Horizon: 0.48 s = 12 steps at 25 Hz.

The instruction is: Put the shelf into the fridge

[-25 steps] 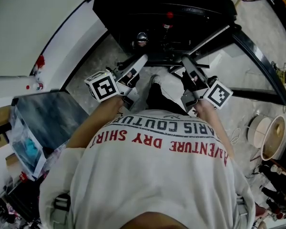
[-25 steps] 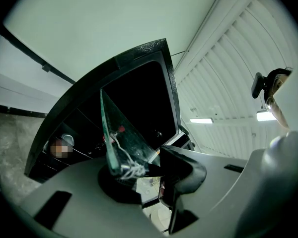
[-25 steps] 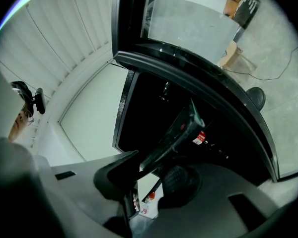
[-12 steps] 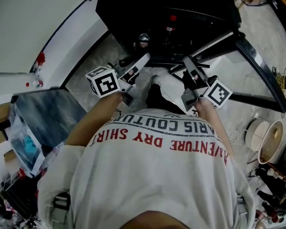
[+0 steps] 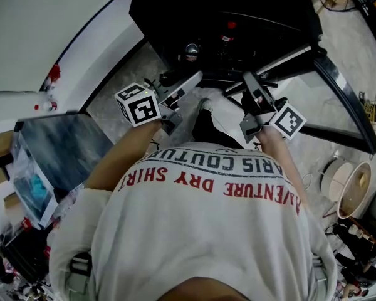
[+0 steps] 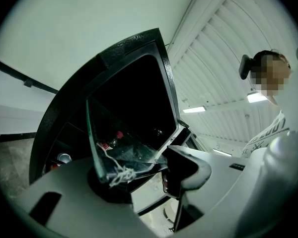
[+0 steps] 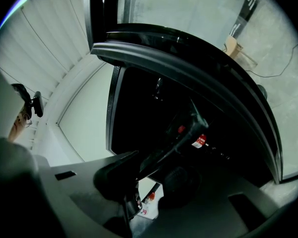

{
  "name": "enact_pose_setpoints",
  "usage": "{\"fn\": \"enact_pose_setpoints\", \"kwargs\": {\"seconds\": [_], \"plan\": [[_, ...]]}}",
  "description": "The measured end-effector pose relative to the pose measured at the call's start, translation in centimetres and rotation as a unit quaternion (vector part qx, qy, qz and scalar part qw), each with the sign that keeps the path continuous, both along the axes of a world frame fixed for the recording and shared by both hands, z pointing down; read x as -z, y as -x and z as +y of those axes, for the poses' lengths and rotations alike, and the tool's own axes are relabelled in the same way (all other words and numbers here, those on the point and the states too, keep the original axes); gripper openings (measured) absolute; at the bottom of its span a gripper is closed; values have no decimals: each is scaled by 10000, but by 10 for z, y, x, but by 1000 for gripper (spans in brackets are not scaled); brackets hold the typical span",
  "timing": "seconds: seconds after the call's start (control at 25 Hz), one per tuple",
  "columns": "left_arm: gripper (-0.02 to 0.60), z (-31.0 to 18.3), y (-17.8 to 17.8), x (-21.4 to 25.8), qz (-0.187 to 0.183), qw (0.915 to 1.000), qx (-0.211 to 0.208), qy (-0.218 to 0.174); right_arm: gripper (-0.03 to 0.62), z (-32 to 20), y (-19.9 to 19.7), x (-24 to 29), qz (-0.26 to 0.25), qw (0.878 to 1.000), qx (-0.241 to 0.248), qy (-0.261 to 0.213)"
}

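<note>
We look down over the person's shoulders at 2 hand-held grippers, both pointing at the open black fridge (image 5: 175, 8) in front of them. The left hand-held gripper (image 5: 187, 80) has just been opening its jaws, and they now stand wide apart. In the left gripper view, a corner of the glass shelf (image 6: 121, 145) is between these jaws. It sits close against the broad grey jaw, with a bit of white string on its edge, and the dark pad of the other jaw is clear of the glass.

The right hand-held gripper (image 5: 250, 86) pinches the thin dark edge of the shelf, which runs from its jaws forward into the dark fridge. Beyond the tips of both hand-held grippers, a bottle with a red cap (image 5: 229, 30) and a shiny can (image 5: 189, 49) stand inside. The fridge door (image 5: 348, 105) is open on the outer side of the right hand-held gripper.
</note>
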<state>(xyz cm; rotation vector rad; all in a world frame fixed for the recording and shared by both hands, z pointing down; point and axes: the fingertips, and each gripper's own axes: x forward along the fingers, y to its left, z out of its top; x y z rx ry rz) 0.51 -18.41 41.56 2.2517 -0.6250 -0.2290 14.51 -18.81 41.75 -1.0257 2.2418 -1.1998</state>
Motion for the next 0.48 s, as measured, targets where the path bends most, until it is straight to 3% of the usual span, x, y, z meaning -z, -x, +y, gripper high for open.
{"fn": "enact_pose_setpoints", "kwargs": {"seconds": [0.48], "plan": [[227,13,-6,-12,-183,9998,26,-111,103,-6,1,-7,65,10000,37,34]]}}
